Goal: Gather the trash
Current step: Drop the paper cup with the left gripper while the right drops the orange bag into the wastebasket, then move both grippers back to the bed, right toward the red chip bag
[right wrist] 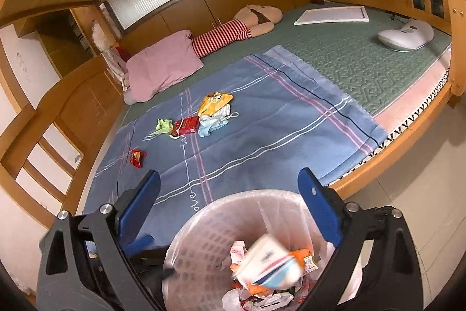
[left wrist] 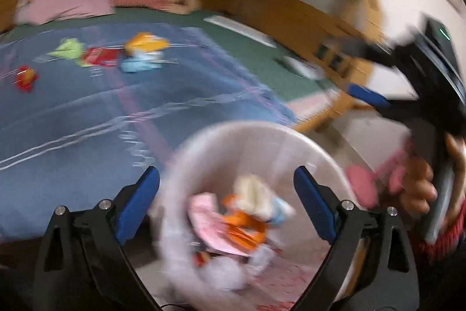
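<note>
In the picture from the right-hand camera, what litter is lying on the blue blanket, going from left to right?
Small red wrapper → crumpled green paper → flat red packet → yellow snack bag, which sits on top of a light blue face mask.

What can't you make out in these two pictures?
- Left wrist view: motion blur smears the wrappers on the blanket; kinds unreadable.
- Right wrist view: the bin bottom is cut by the lower edge; the falling packet is blurred.
- Packet labels: too small.
</note>
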`<state>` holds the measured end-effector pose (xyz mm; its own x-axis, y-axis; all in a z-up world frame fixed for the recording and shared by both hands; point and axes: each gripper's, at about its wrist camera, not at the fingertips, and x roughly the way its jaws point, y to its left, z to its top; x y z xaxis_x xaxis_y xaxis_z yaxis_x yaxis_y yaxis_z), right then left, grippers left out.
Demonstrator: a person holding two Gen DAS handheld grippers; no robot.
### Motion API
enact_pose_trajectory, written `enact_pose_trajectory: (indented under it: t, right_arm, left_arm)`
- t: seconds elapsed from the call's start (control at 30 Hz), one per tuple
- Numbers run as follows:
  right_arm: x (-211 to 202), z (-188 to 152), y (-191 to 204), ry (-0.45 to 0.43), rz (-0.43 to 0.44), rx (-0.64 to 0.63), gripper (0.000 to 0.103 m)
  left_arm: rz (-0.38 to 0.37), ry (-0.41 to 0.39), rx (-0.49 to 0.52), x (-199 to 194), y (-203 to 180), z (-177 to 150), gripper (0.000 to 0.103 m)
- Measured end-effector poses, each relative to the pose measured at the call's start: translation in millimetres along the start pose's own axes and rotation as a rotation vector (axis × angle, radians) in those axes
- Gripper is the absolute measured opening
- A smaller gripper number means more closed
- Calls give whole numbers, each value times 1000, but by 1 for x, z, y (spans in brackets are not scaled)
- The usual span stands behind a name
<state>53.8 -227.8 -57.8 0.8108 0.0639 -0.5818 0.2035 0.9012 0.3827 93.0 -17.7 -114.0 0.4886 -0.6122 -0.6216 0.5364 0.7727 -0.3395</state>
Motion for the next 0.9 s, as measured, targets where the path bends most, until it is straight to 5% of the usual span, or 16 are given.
enact_pose_trajectory:
  t: [0.1, 0.5, 0.77, 0.9]
  right_arm:
    - [5, -1, 4, 10, -7, -14, 93]
    - [31, 3, 30, 66, -22, -92, 93]
    - [70, 6, 63, 133, 2, -137, 93]
    - [106, 5, 94, 202, 43, -171, 93]
  left_arm:
    - [184, -31, -60, -6, 34, 16, 93]
    - [706, -89, -266, -38, 185, 76, 98]
    - [902, -2, -580, -54, 268, 53, 99]
    - [913, -11, -663, -66, 284, 43, 99]
